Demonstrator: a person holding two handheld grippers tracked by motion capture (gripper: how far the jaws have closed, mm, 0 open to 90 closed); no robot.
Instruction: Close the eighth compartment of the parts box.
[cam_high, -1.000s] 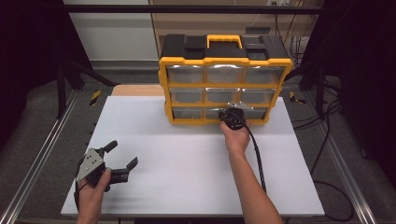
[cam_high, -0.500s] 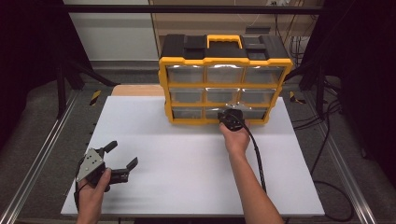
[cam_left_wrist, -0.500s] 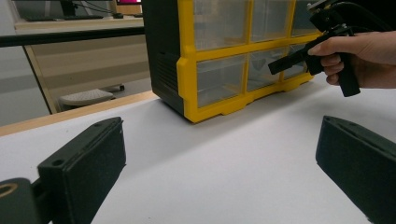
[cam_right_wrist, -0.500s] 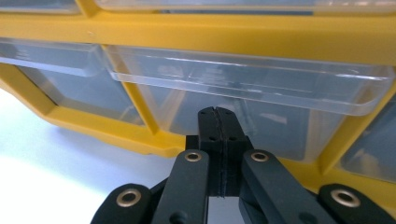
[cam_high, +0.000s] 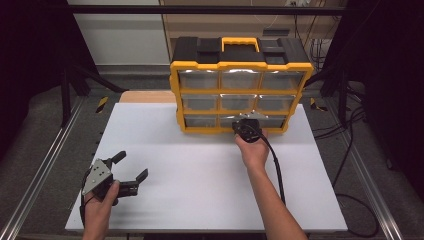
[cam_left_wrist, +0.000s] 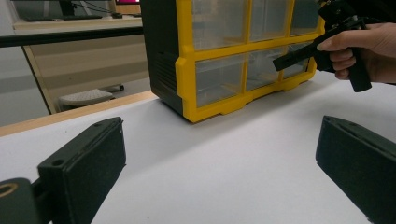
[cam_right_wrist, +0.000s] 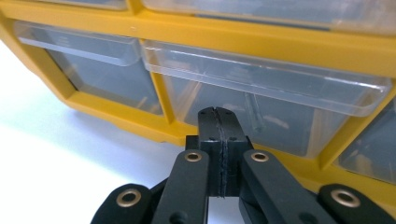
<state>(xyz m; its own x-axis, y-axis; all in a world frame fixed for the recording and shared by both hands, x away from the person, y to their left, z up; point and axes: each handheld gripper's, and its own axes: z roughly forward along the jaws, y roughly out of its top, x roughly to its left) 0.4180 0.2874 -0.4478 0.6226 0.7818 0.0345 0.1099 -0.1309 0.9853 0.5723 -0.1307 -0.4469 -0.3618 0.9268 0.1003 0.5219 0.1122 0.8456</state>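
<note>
A yellow and black drawer organizer (cam_high: 240, 75) with clear drawers stands at the back of the white tabletop (cam_high: 200, 175). My right gripper (cam_high: 245, 122) is held up against its bottom row. In the right gripper view the jaws (cam_right_wrist: 218, 112) are pressed together with nothing between them, their tip just in front of the bottom middle drawer (cam_right_wrist: 261, 107); whether it touches the drawer I cannot tell. My left gripper (cam_high: 132, 165) rests near the front left of the table, open and empty. The left gripper view looks past its jaws (cam_left_wrist: 219, 154) toward the organizer (cam_left_wrist: 219, 56) and the right gripper (cam_left_wrist: 299, 56).
A black cable (cam_high: 275, 170) trails from the right gripper along the forearm. A wooden board edge (cam_high: 145, 97) shows behind the tabletop at the left. Metal rails (cam_high: 45, 165) run along both sides of the table. Dark stands and cables fill the floor to the right.
</note>
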